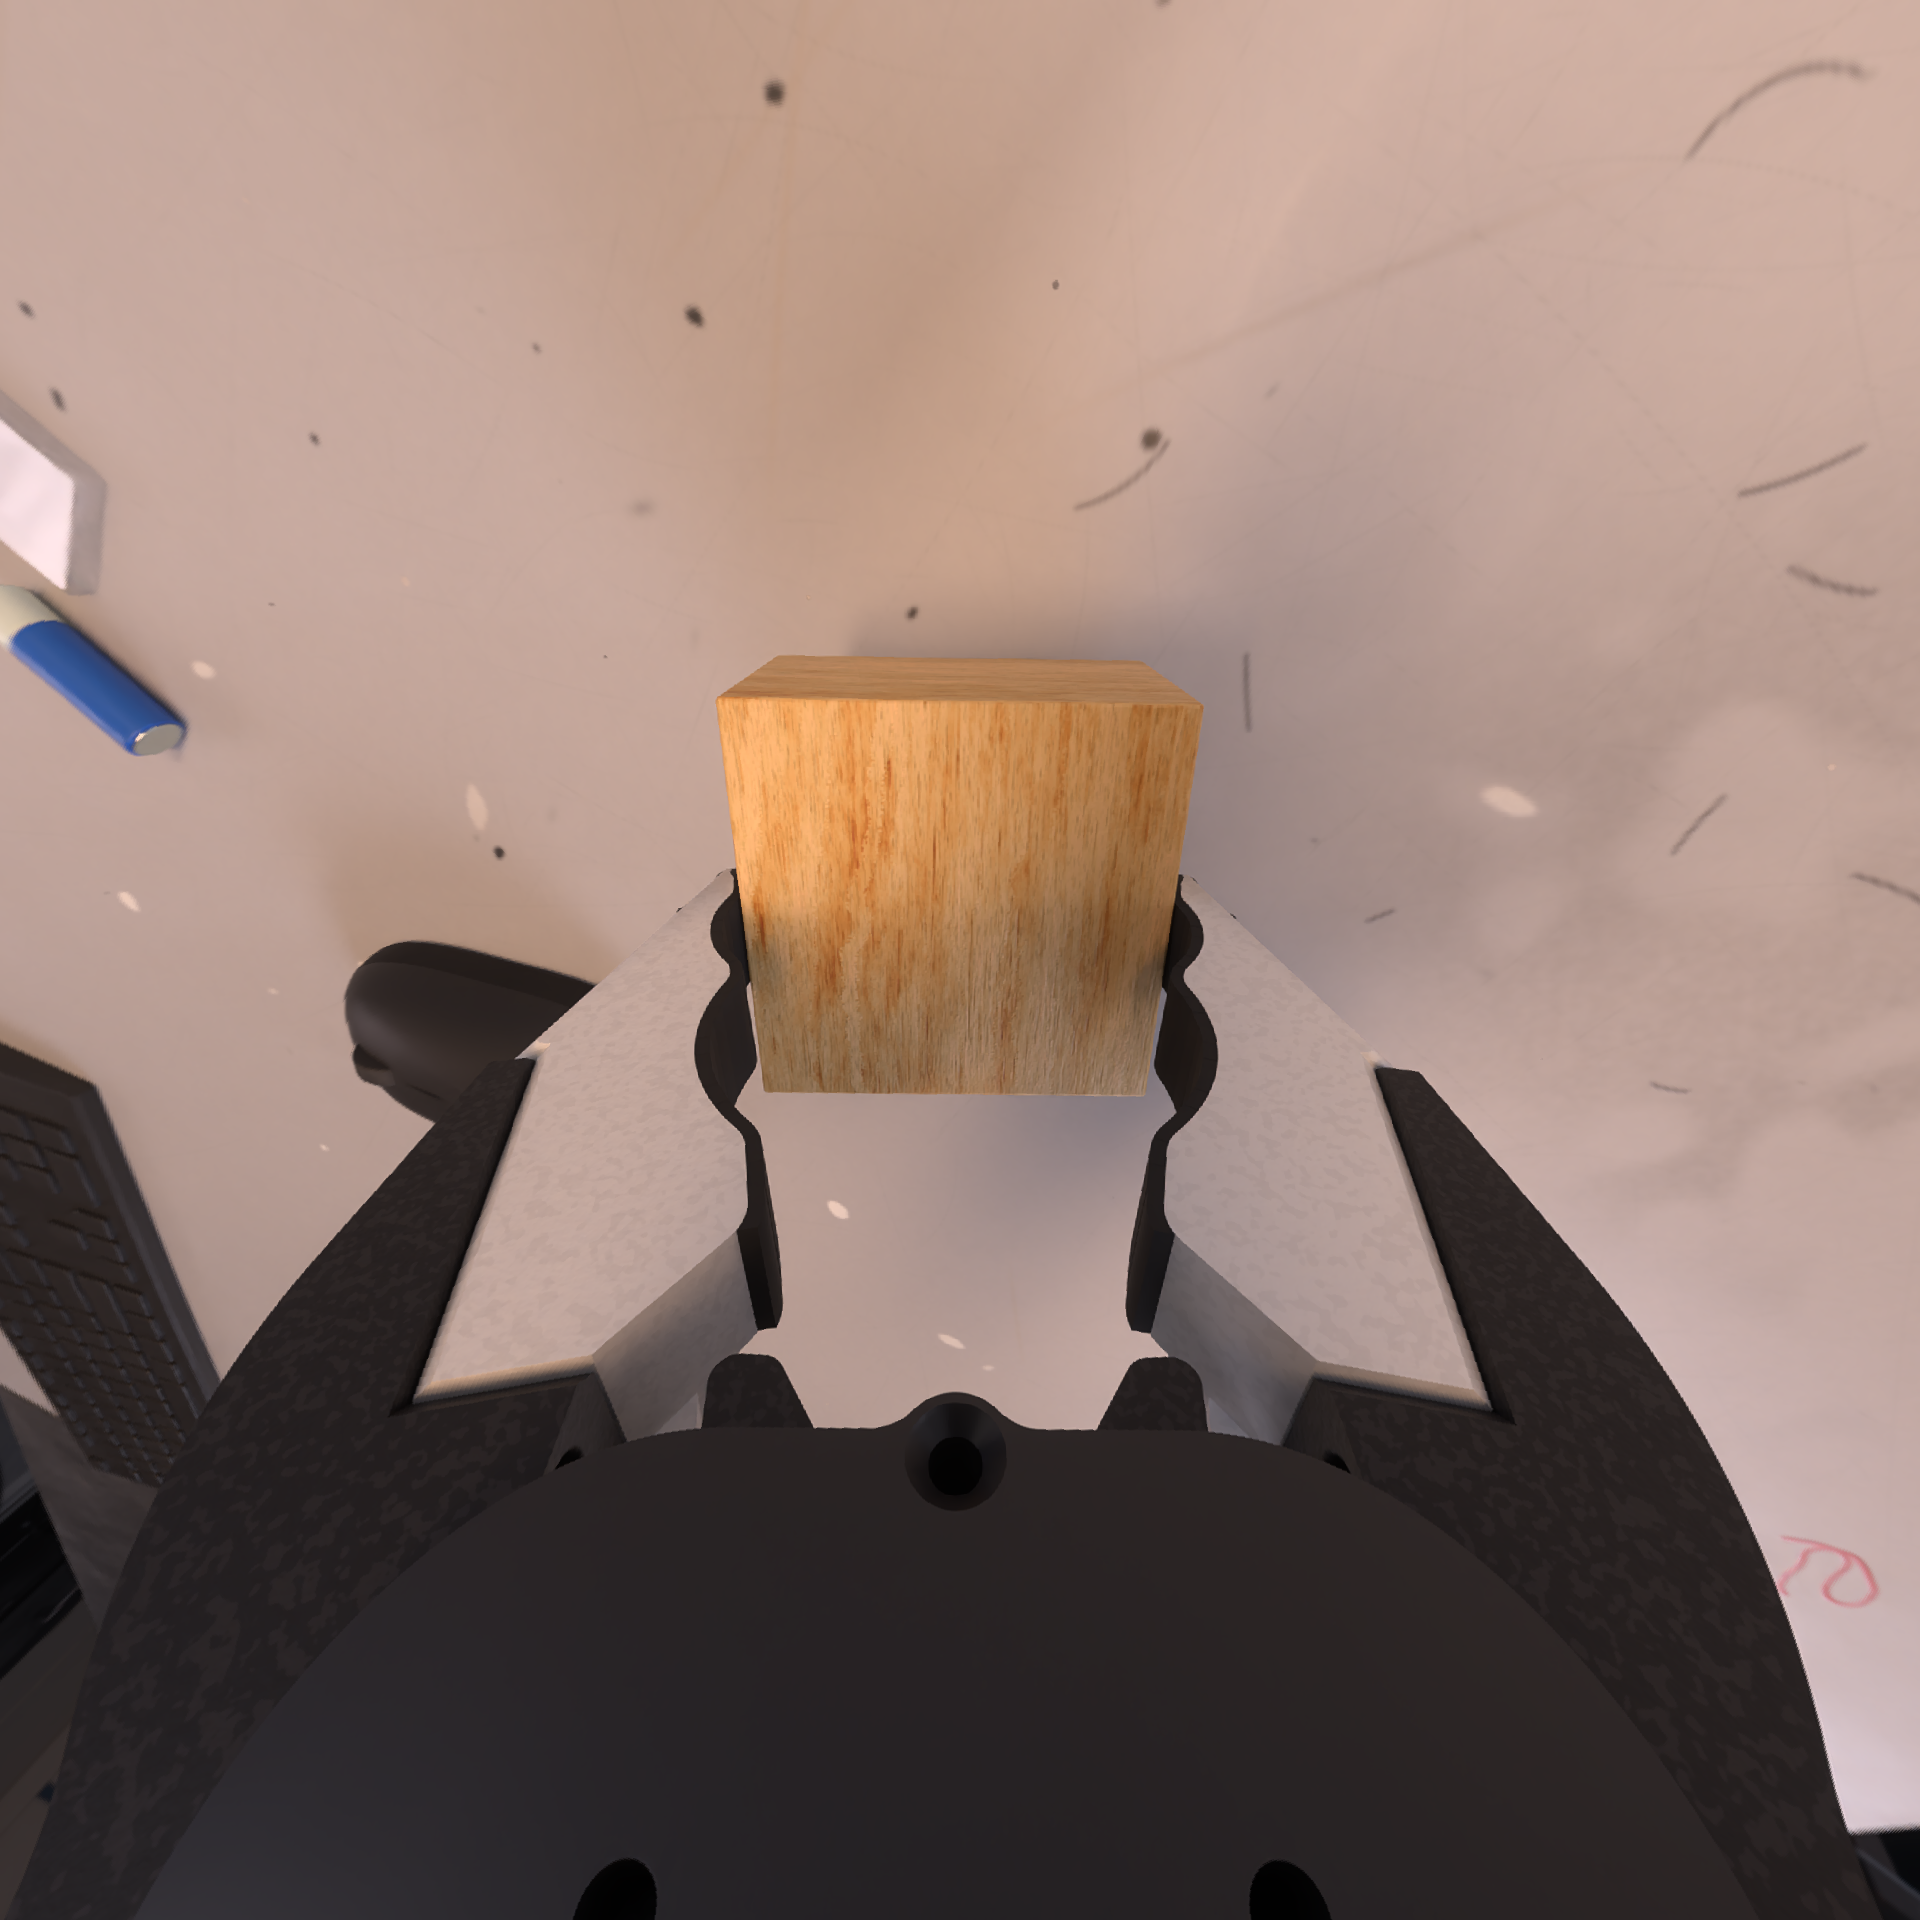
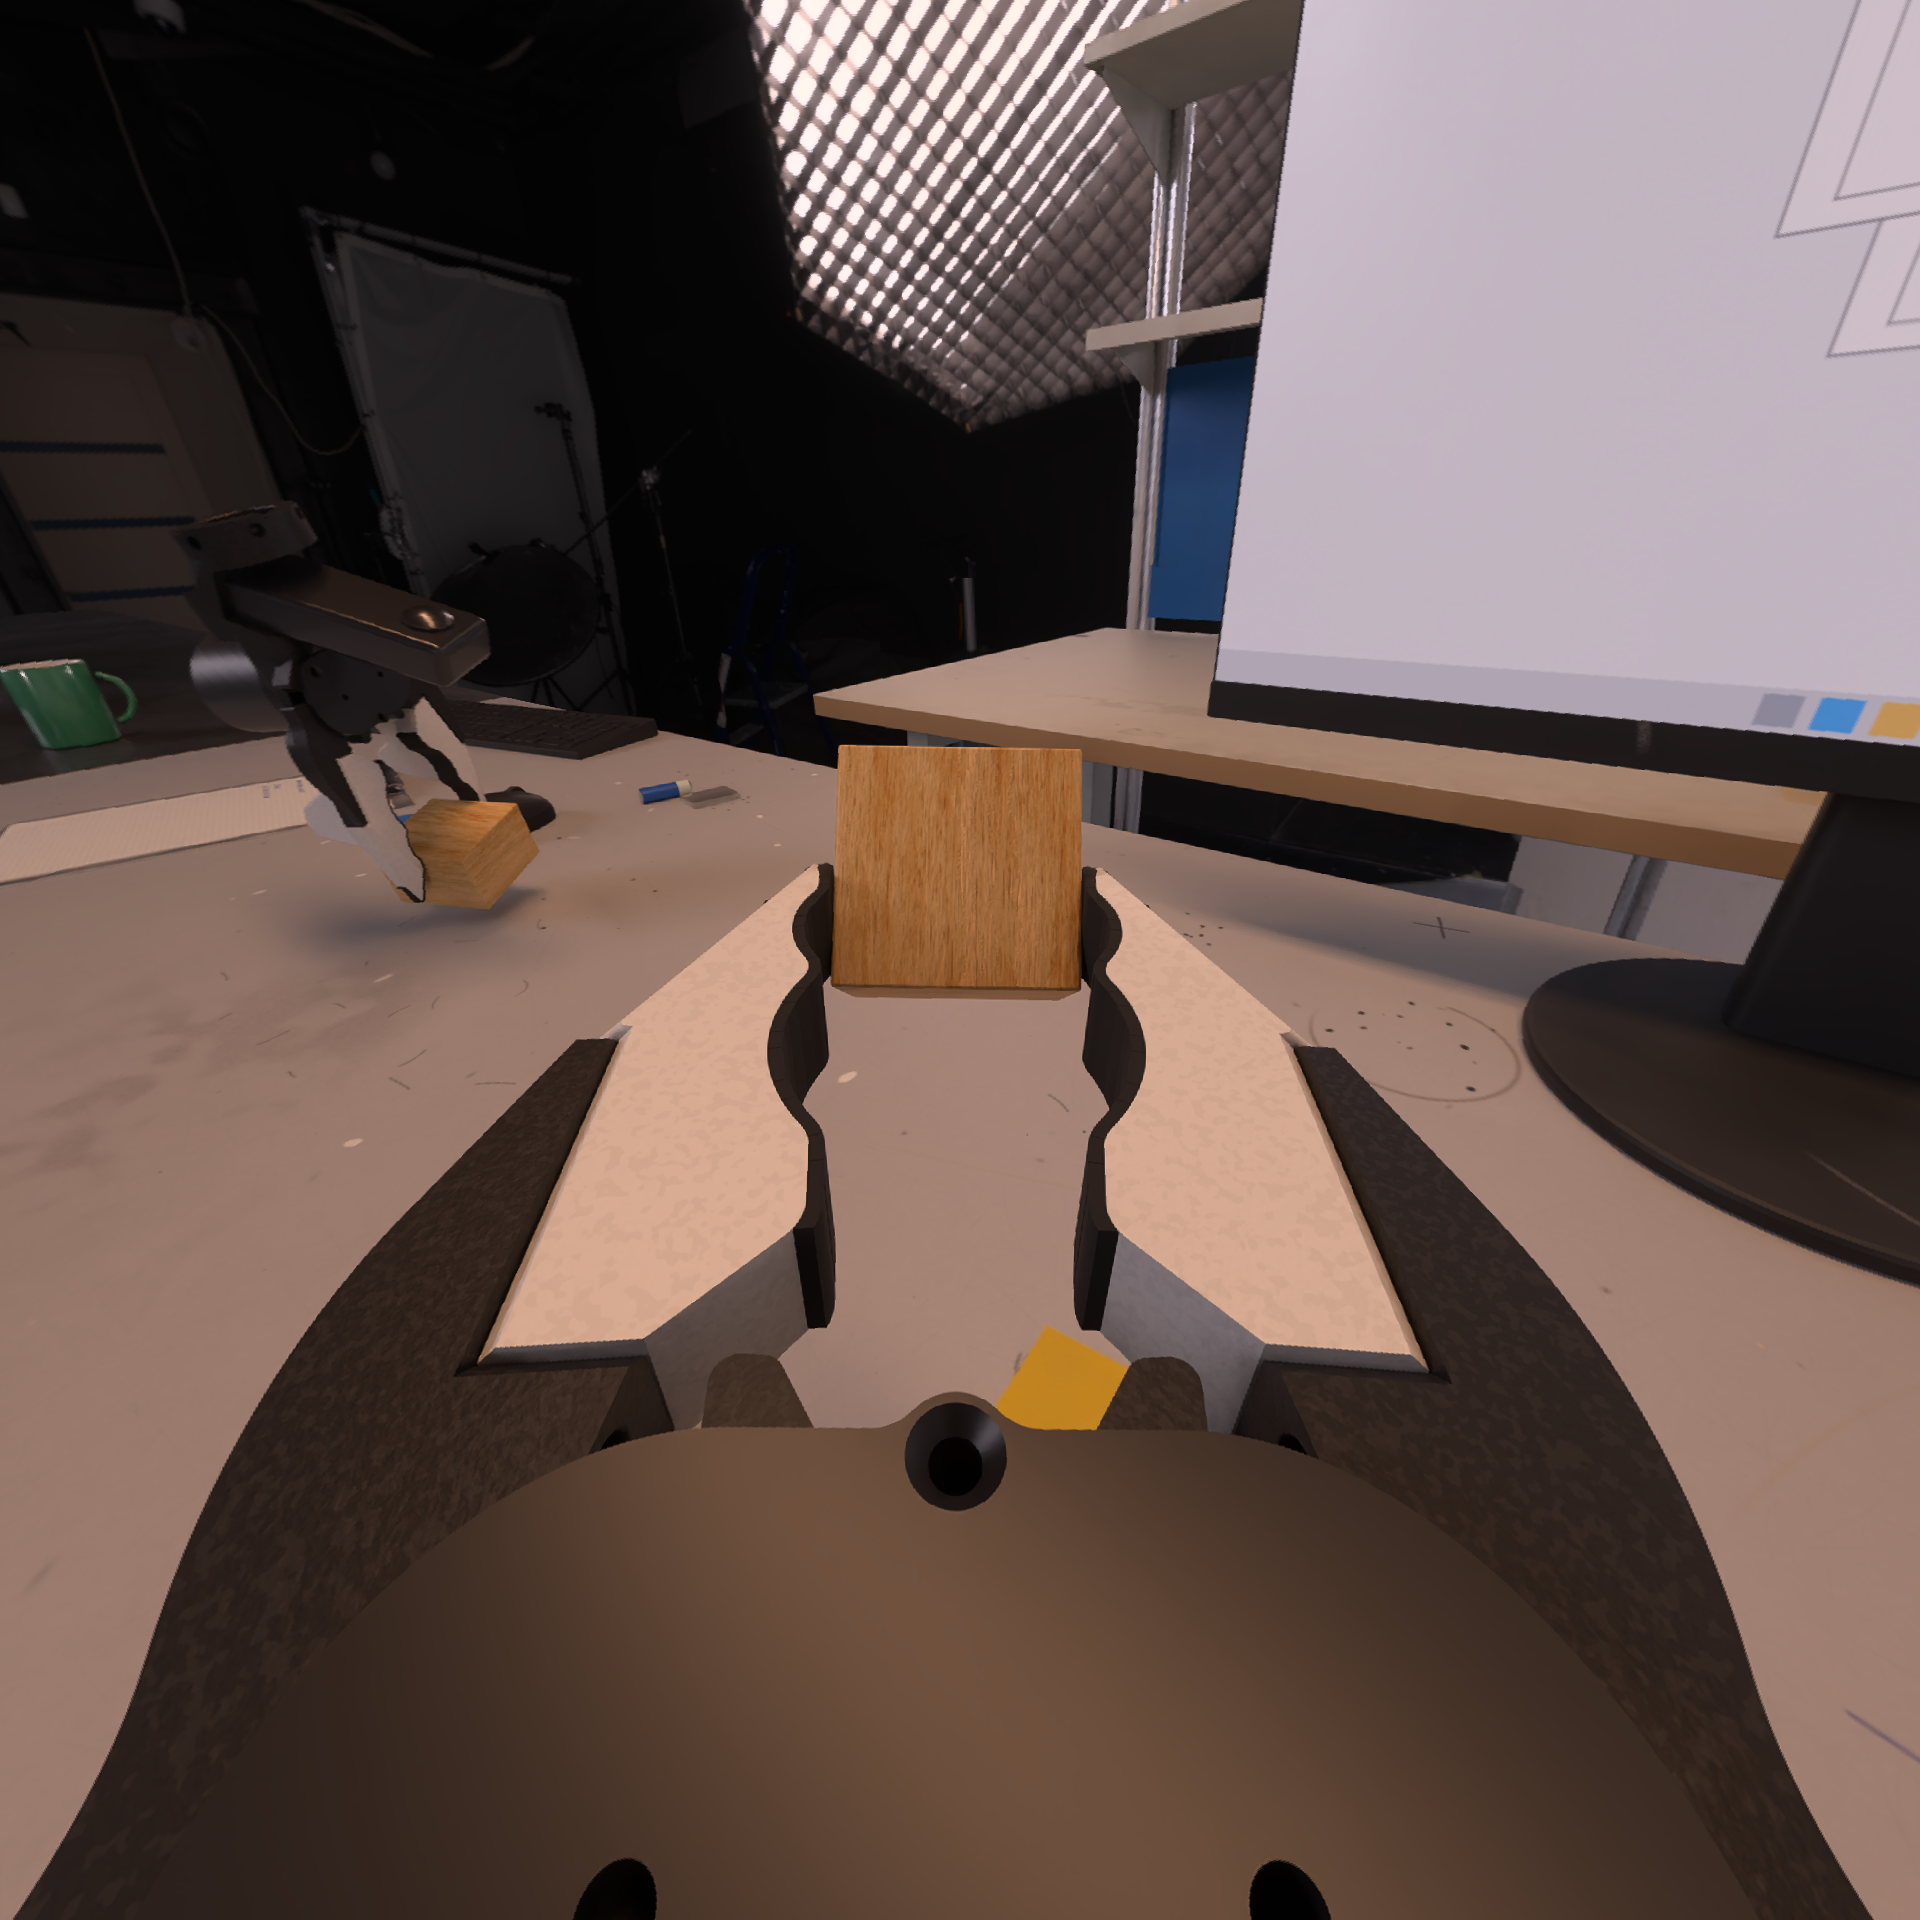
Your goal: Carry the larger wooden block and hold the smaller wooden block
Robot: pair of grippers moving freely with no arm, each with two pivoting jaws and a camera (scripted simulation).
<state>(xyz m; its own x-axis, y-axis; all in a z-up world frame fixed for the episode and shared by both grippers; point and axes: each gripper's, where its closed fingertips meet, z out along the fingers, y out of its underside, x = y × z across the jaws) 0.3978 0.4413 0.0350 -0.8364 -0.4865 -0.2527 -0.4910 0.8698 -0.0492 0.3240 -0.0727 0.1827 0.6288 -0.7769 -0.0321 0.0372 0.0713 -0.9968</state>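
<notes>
My left gripper (image 1: 956, 914) is shut on the larger wooden block (image 1: 956, 873), a light, grained cube, and holds it above the marked table top. In the right wrist view that left gripper (image 2: 405, 862) shows far off to the left with the same block (image 2: 473, 852) lifted a little off the table. My right gripper (image 2: 958, 904) is shut on the smaller wooden block (image 2: 956, 868), a darker cube, and holds it clear of the table. Both blocks sit between the fingertips.
A large monitor (image 2: 1558, 364) on a round stand (image 2: 1714, 1101) is close on the right. A blue marker (image 1: 99, 675) and a white eraser (image 1: 47, 499) lie at the left, by a keyboard (image 1: 73, 1278) and a mouse (image 1: 436, 1008). A green mug (image 2: 62, 701) stands far left. A yellow note (image 2: 1060, 1382) lies below my right gripper.
</notes>
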